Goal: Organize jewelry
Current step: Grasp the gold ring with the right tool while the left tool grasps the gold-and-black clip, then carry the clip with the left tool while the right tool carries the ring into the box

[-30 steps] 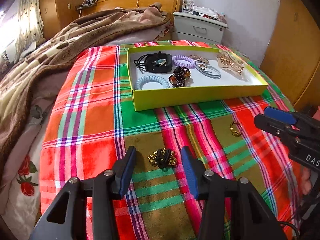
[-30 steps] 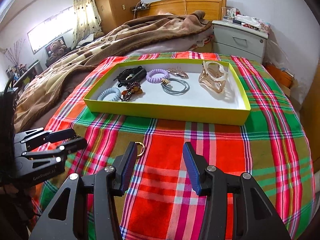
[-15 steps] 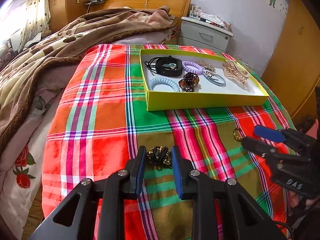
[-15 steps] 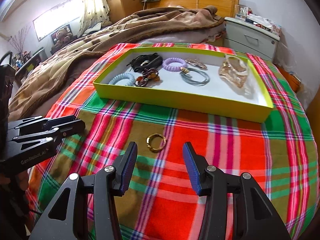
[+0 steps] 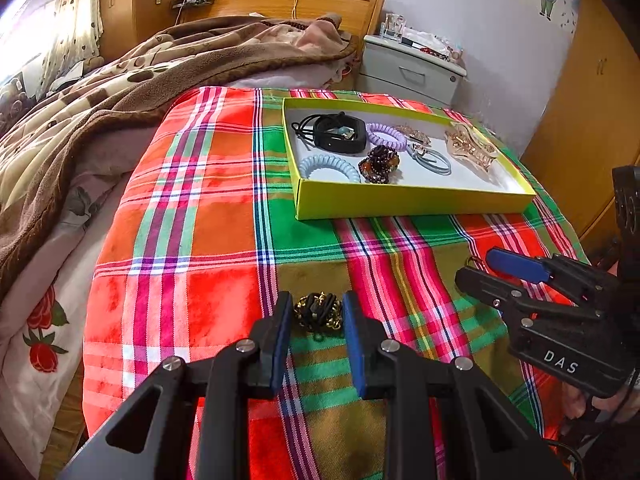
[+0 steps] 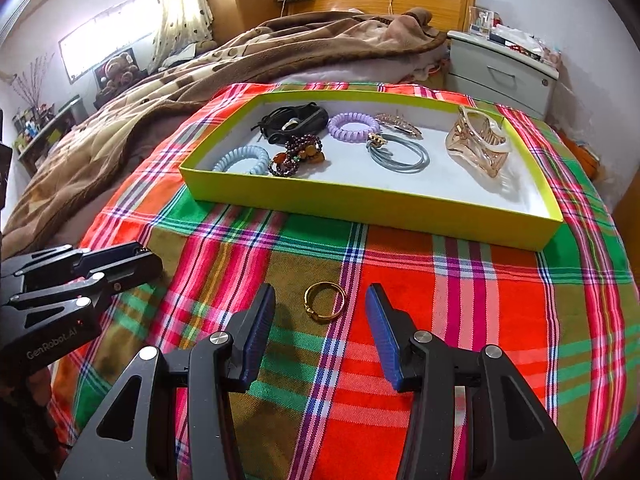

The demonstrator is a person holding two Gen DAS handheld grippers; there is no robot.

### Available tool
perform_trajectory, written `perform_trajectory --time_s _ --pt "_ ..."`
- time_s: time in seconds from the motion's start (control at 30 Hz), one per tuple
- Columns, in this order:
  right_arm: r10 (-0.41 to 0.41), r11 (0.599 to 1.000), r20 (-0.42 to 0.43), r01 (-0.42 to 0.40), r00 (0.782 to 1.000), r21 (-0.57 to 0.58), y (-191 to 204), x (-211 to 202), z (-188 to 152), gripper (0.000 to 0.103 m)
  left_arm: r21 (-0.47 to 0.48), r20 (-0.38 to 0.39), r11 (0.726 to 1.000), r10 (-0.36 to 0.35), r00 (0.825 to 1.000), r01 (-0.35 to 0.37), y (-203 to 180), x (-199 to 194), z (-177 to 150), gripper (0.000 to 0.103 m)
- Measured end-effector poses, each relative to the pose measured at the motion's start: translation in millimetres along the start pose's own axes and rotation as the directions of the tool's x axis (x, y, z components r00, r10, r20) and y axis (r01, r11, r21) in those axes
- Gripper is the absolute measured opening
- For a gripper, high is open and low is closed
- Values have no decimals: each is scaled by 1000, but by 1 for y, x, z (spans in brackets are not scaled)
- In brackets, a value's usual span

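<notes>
Here the left gripper [image 5: 316, 320] sits low over the plaid cloth [image 5: 208, 232] spread across the bed, its blue pads pressed against either side of a gold-and-black hair clip [image 5: 318, 312] that lies on the cloth; the clip is pinched between them and rests on the fabric. To the right of it, the right gripper [image 6: 320, 312] points down at the same cloth with its jaws closing, though the pads are well clear of what lies between them: a gold ring [image 6: 324, 302], flat on the cloth and nearer the left pad than the right. In the left wrist view the right gripper shows from the side at the frame's edge, its tips just above the ring, which is mostly hidden there.

Further up the bed, a shallow yellow-green tray [image 6: 360, 204] with a white floor rests on the cloth. Inside it are a black cord bracelet [image 6: 296, 118], a lilac coil hair tie [image 6: 354, 126], a pale blue coil hair tie [image 6: 242, 160], a dark beaded bracelet [image 6: 298, 154], a bundle of grey-blue hair ties [image 6: 400, 154], a small gold barrette [image 6: 398, 124] and a large translucent claw clip [image 6: 478, 146] toward the right end. A brown blanket [image 5: 120, 80] is heaped on the bed beyond the cloth, and a grey nightstand [image 6: 500, 70] stands by the wall.
</notes>
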State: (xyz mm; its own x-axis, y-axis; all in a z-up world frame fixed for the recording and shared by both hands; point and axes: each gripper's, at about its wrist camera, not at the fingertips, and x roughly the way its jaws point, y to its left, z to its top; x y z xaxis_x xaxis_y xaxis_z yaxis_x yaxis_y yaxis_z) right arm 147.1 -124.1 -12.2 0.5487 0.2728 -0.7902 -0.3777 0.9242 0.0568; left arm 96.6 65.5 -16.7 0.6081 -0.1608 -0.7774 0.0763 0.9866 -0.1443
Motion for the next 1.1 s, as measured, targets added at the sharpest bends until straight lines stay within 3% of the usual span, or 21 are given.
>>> perform_trajectory --time_s 0.37,1.1 --pt "-65 997 2 65 998 -52 6 -2 -3 23 -3 -3 1000 -16 1000 16 -1 0 0 27" --pt "-24 999 73 22 997 26 -13 -25 -5 23 26 9 999 -22 1000 22 -14 -9 7 27"
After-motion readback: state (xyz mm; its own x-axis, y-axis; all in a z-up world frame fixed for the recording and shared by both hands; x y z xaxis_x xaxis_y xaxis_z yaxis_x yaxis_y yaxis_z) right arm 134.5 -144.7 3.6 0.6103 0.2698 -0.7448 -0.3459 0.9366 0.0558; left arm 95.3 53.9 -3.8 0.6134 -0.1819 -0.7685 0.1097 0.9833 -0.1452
